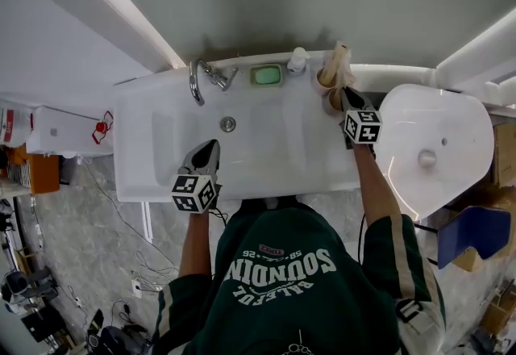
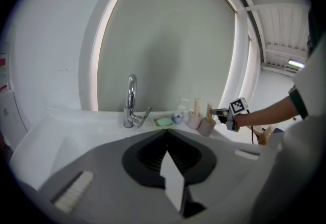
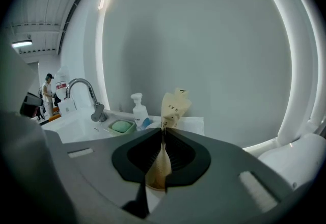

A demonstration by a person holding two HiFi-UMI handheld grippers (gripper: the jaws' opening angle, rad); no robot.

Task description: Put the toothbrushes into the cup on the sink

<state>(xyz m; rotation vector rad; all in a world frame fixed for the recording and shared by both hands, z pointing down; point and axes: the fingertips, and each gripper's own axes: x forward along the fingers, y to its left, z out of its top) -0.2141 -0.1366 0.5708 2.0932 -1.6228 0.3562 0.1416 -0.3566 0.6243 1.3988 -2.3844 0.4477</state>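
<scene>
Two beige cups stand at the sink's back right, one [image 1: 325, 81] behind the other [image 1: 334, 100]; the left gripper view shows them as well, the rear cup [image 2: 193, 121] and the near cup [image 2: 206, 127]. My right gripper [image 1: 342, 92] is right over them, shut on a toothbrush in beige paper wrapping [image 3: 173, 107] that sticks up past the jaws [image 1: 339, 61]. Another wrapped toothbrush [image 2: 197, 107] stands in the rear cup. My left gripper [image 1: 209, 152] hovers over the basin's front, shut with nothing in it.
The white sink [image 1: 161, 144] has a chrome faucet [image 1: 198, 77] at the back, a drain [image 1: 228, 124], a green soap dish [image 1: 265, 74] and a pump bottle [image 1: 297, 61]. A white oval fixture [image 1: 435, 153] sits close on the right.
</scene>
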